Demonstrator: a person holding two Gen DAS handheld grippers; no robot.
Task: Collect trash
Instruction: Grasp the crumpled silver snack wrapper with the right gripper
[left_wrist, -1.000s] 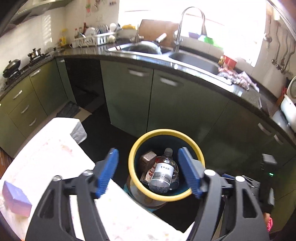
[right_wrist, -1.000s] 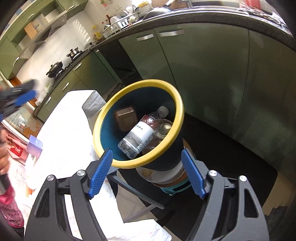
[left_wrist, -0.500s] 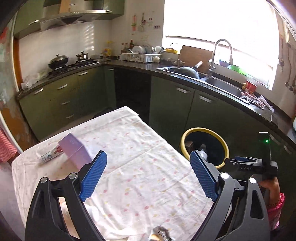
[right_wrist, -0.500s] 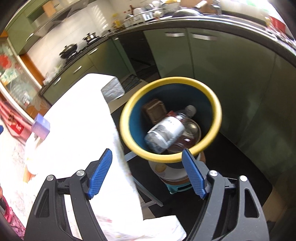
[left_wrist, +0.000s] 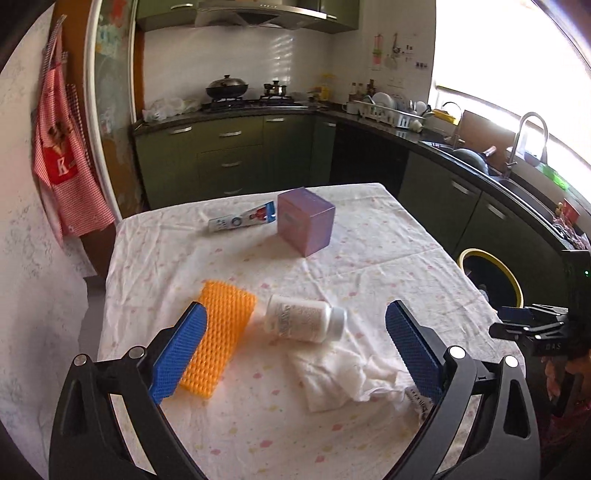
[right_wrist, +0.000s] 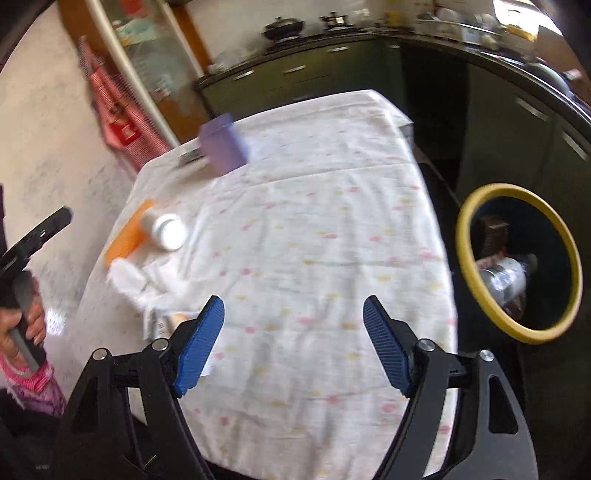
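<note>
Trash was spread over my desk (left_wrist: 369, 266), which had a white patterned cloth on it. My left gripper (left_wrist: 295, 354) hung above the near end, jaws just opened wide, nothing between the pads. Under it lay a white pill bottle (left_wrist: 304, 323) on its side, touching an orange spiky mat (left_wrist: 218, 339) to its left, with a crumpled white tissue (left_wrist: 343, 376) just in front. Farther back sat a purple box (left_wrist: 306, 225) with a toothpaste tube (left_wrist: 242, 219) beside it. My right gripper (right_wrist: 293, 347) was also spread apart, empty, over bare cloth. The yellow-rimmed bin (right_wrist: 517, 266) stood off the desk's right edge, already holding a clear plastic bottle (right_wrist: 502, 280) and a brown carton (right_wrist: 493, 234). Right view was blurred, so small details there I couldn't tell.
</note>
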